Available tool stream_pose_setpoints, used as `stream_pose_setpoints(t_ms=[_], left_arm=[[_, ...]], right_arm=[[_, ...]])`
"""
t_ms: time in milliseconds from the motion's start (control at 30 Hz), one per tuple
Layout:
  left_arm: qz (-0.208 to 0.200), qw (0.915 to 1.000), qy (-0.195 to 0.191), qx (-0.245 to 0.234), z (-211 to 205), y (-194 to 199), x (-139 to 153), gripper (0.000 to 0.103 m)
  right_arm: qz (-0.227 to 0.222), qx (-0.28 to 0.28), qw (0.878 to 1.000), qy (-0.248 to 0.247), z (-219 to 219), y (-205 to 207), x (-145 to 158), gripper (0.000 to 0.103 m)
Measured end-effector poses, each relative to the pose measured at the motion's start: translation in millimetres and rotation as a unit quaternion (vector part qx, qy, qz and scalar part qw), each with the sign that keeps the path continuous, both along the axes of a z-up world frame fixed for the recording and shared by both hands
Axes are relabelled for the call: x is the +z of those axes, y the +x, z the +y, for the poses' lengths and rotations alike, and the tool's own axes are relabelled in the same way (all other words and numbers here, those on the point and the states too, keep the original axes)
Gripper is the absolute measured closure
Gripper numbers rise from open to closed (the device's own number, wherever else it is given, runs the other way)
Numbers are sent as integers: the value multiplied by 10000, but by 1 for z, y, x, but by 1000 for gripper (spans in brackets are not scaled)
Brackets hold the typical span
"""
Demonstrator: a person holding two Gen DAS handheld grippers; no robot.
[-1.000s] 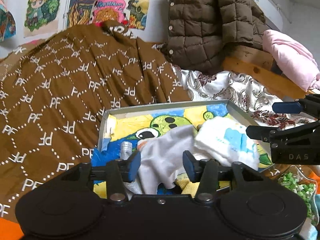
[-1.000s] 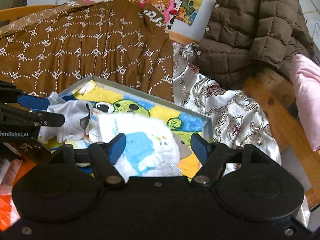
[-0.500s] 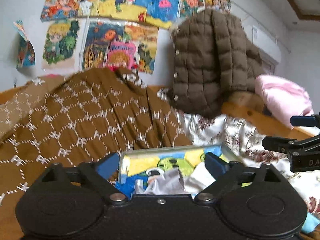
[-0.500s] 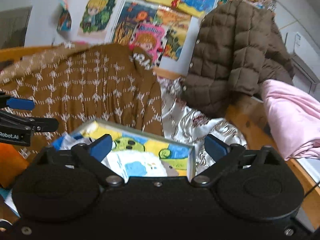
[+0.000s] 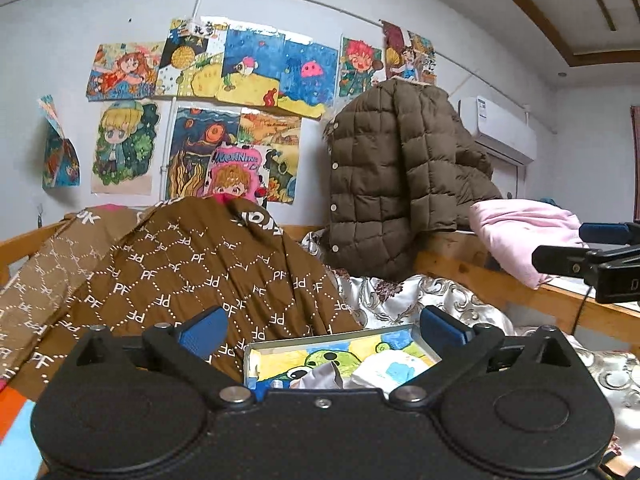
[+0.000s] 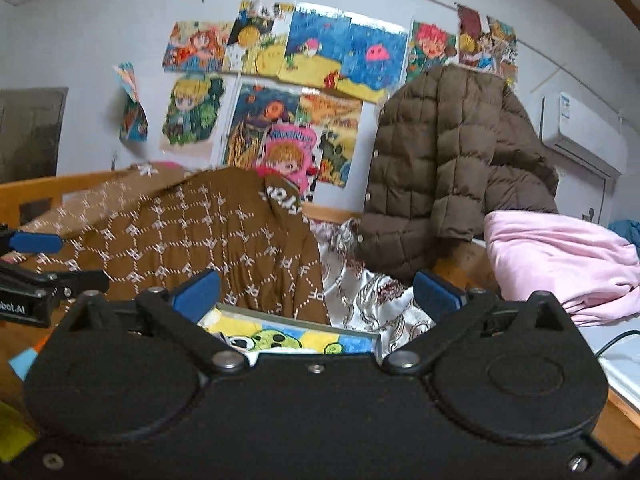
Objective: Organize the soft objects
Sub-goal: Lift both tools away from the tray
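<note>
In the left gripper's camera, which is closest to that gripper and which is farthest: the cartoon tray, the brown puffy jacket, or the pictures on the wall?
From the left gripper:
1. Cartoon tray, just below and between its open fingers.
2. Brown puffy jacket, hanging farther back, right of centre.
3. Wall pictures, farthest, up on the back wall.

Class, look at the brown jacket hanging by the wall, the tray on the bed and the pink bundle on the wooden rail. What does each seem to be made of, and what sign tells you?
Jacket: probably padded synthetic fabric, matt, with puffy quilted squares and snap buttons.
Tray: likely metal, with a thin grey rim showing a dull sheen.
Pink bundle: soft matt cloth, perhaps cotton or fleece, judging by its rounded folds.
</note>
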State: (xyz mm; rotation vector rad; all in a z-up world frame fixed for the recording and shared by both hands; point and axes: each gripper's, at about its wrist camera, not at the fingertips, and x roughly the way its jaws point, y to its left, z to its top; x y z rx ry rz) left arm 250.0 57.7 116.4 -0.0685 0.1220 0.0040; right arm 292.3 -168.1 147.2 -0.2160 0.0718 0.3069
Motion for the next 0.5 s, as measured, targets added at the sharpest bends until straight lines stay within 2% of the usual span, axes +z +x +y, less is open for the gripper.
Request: stream_pose_setpoints(t_ms=[200, 500], left_arm=[[-5, 10000, 29, 89, -6, -44, 2, 1], [-191, 9997, 107, 130, -25, -103, 6, 1]], right_arm=[[-81, 109, 9999, 60, -10, -47, 11, 1], [-189, 213, 9995, 100, -22, -96, 10, 1]])
